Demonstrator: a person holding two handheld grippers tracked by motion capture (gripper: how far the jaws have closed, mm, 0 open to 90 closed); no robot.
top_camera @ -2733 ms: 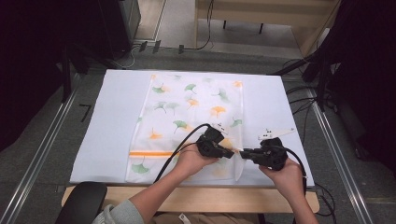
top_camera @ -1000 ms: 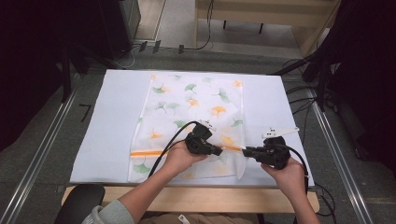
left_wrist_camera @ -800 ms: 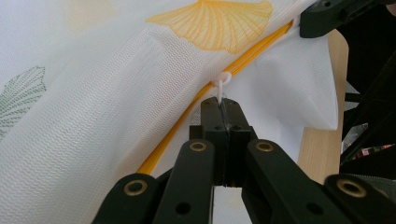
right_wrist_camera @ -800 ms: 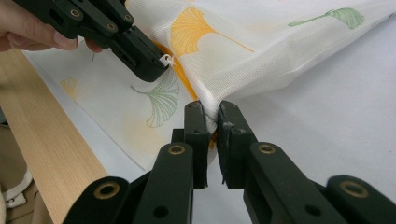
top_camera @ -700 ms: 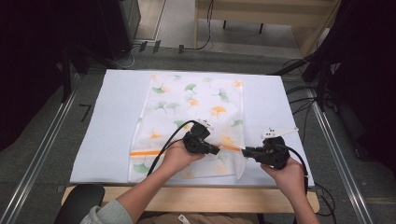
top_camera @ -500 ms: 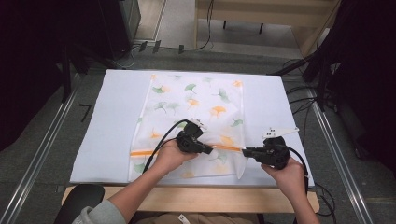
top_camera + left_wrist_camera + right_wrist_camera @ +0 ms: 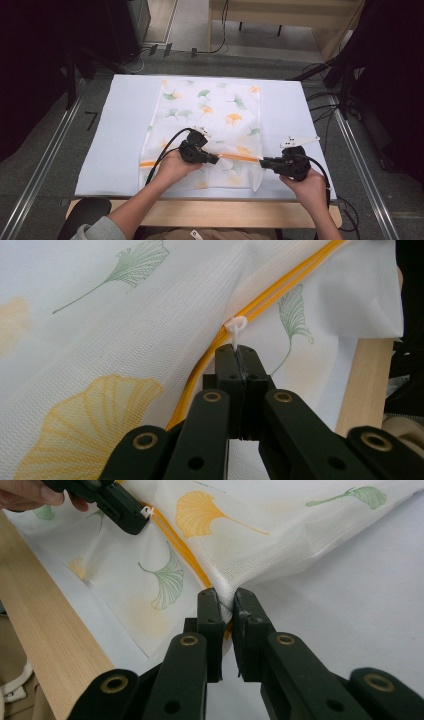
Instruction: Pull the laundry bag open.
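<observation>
A white mesh bag (image 7: 210, 107) printed with ginkgo leaves lies flat on the white mat. An orange zipper (image 7: 239, 158) runs across its near end. My left gripper (image 7: 216, 159) is shut on the white zipper pull (image 7: 235, 329), partway along the zipper (image 7: 260, 300). In the left gripper view the jaws meet on the pull's tab. My right gripper (image 7: 262, 162) is shut on the bag's right edge (image 7: 235, 580) at the zipper's end, and the mesh (image 7: 280, 535) is pulled up into a ridge there. The left gripper (image 7: 137, 522) shows far off in the right gripper view.
The white mat (image 7: 110, 130) covers the tabletop, with a wooden front edge (image 7: 210, 212) below it. Cables (image 7: 320, 100) trail off the right side. Metal rails (image 7: 45, 165) run along both sides, and dark furniture stands beyond.
My left gripper has moved left along the zipper with the pull, away from the right gripper. The right gripper has stayed holding the bag's edge.
</observation>
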